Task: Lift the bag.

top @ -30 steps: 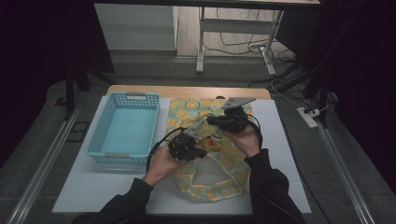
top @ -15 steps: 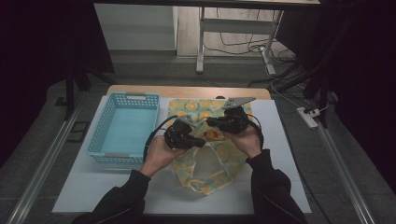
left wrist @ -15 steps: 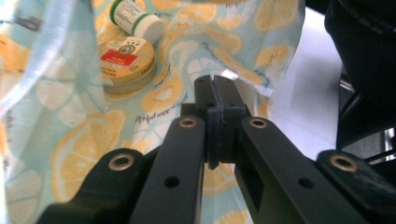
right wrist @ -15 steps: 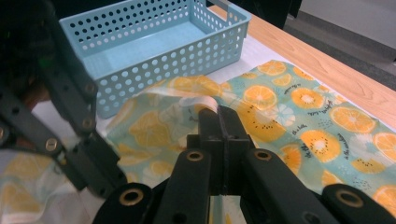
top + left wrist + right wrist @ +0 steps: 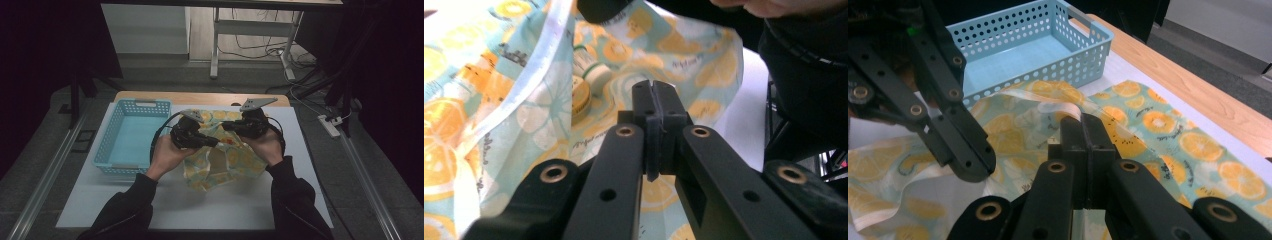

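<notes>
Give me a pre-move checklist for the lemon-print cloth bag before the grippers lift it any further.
1. Left gripper shut on the bag's rim: ok, jaws closed in the left gripper view, cloth at the tips.
2. Right gripper shut on the opposite rim: ok, jaws closed on a fold of cloth.
3. Lemon-print cloth bag mouth held open between the grippers: ok.
4. Contents inside: ok, a round tin and a small bottle lie in the bag.
5. Blue basket free to receive: ok, nothing in it.
6. Grip firm enough for the load: cannot tell.
</notes>
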`<state>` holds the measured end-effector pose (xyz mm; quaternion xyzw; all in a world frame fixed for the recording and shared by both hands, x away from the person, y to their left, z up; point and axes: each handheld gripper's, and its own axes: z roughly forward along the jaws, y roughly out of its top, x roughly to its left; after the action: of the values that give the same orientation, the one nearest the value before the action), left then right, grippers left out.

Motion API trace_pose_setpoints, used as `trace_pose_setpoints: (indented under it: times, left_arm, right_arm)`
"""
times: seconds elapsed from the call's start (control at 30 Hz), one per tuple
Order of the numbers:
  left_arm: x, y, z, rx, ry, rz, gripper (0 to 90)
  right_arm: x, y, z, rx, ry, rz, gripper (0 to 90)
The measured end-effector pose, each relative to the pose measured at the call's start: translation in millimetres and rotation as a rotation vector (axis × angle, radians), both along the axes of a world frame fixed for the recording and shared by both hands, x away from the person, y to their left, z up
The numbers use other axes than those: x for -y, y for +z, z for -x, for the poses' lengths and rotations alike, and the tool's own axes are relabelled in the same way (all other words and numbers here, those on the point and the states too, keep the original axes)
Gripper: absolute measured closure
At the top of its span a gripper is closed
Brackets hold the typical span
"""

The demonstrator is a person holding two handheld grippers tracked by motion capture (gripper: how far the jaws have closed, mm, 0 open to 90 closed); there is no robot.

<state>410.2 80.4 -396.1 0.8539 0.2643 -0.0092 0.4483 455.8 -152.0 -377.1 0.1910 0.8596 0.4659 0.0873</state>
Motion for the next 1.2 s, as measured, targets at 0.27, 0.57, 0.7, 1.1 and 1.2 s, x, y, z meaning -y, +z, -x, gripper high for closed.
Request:
trace_pose_setpoints:
  times: [0.27,0.57,0.7,1.1,1.2]
  left_arm:
    - [-11.2,20.7,-5.9,0.016,0.007,0.047,90.0]
    - [-18.1,44.7,-11.7,0.055,0.019,0.08,90.0]
    - [-20.9,53.0,-13.2,0.069,0.031,0.084,90.0]
    - [-35.1,80.8,-17.7,0.118,0.056,0.127,90.0]
    - [-36.9,88.3,-19.0,0.129,0.063,0.13,90.0]
  right_arm:
    - [-2.8,10.7,0.1,0.003,0.006,-0.01,90.0]
    - [-6.1,25.0,3.4,0.029,0.012,-0.012,90.0]
    - [-7.5,30.3,5.9,0.044,0.014,-0.014,90.0]
    - [-5.7,48.9,8.0,0.088,0.0,-0.027,90.0]
    - [-5.8,53.7,6.8,0.099,-0.006,-0.026,90.0]
